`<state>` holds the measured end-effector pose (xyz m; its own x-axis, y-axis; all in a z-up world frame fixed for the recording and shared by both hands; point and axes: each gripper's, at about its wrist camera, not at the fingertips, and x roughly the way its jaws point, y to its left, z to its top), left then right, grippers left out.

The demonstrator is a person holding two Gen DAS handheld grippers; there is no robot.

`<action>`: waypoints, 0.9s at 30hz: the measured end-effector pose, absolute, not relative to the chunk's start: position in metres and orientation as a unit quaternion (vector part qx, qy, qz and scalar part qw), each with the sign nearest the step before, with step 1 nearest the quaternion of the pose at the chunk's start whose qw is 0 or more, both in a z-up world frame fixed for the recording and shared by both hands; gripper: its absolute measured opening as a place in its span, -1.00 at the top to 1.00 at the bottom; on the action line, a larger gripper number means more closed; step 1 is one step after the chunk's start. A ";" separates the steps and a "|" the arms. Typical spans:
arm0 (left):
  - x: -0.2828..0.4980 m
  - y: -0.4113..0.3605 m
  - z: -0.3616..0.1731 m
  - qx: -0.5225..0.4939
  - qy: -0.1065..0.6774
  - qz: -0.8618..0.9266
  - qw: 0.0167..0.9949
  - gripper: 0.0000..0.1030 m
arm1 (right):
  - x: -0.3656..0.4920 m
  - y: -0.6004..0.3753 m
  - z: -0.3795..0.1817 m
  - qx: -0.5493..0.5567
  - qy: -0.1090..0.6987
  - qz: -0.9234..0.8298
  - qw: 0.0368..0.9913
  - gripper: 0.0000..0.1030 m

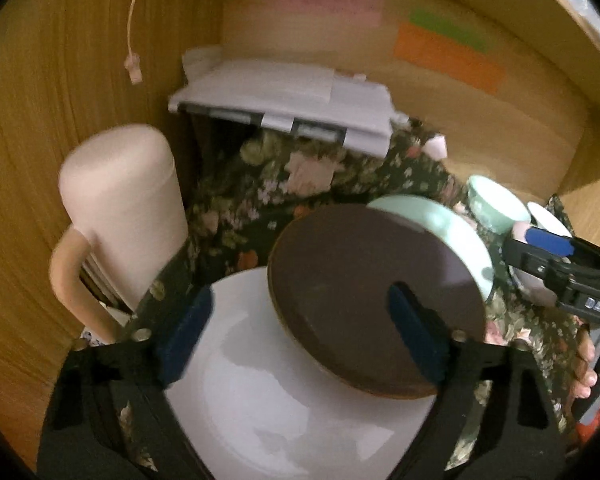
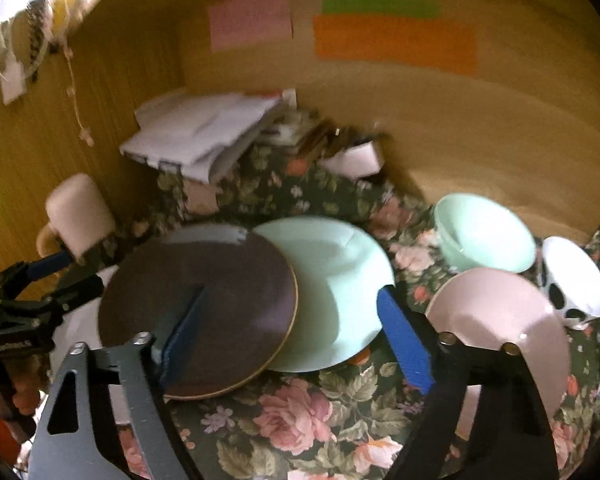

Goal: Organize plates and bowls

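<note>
This looks like a lived-in home, a table corner tucked inside a wooden nook rather than a proper kitchen. A dark floral tablecloth [image 2: 300, 412] covers the table, and wood-grain panels [image 1: 40, 160] close it in behind and at the side. Coloured paper notes [image 2: 394, 40] are stuck on the back panel, and a heap of loose white papers [image 2: 196, 136] sits in the corner. Everyday crockery lies about: a brown plate [image 2: 204, 300], a mint bowl [image 2: 484, 232], a pink mug [image 1: 128, 208].
</note>
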<state>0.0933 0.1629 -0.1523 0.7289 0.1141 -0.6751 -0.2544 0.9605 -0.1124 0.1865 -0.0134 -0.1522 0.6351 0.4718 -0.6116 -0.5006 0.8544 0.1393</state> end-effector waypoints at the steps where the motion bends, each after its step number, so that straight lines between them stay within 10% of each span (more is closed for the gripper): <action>1: 0.096 0.165 -0.155 -0.102 0.362 0.095 0.922 -0.70 | 0.190 -0.011 -0.155 -0.023 0.338 0.270 0.901 -0.38; 27: 0.118 0.177 -0.188 -0.149 0.427 0.063 0.890 0.15 | 0.241 0.024 -0.201 -0.013 0.424 0.294 0.856 0.35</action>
